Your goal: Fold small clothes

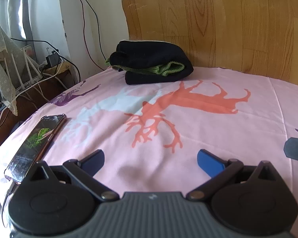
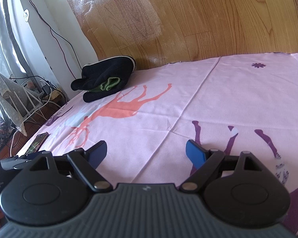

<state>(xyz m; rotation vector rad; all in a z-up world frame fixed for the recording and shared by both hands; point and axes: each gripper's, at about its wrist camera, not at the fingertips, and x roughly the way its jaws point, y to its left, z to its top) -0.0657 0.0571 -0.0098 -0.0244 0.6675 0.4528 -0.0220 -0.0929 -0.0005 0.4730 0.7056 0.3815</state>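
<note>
A folded black garment with a green knitted piece tucked in it (image 1: 151, 63) lies at the far edge of the pink deer-print sheet (image 1: 208, 130), against the wooden wall; it also shows in the right wrist view (image 2: 105, 77) at the far left. My left gripper (image 1: 150, 158) is open and empty, low over the sheet, well short of the garment. My right gripper (image 2: 146, 151) is open and empty over the sheet, to the right of the left gripper. Part of the right gripper (image 1: 296, 148) shows at the left wrist view's right edge.
A phone (image 1: 35, 146) with a lit screen lies on the sheet's left edge; it also shows in the right wrist view (image 2: 36, 141). Beyond the left edge stand a router, cables and a cloth-draped object (image 1: 19, 73). A wood-pattern wall (image 2: 188, 19) backs the bed.
</note>
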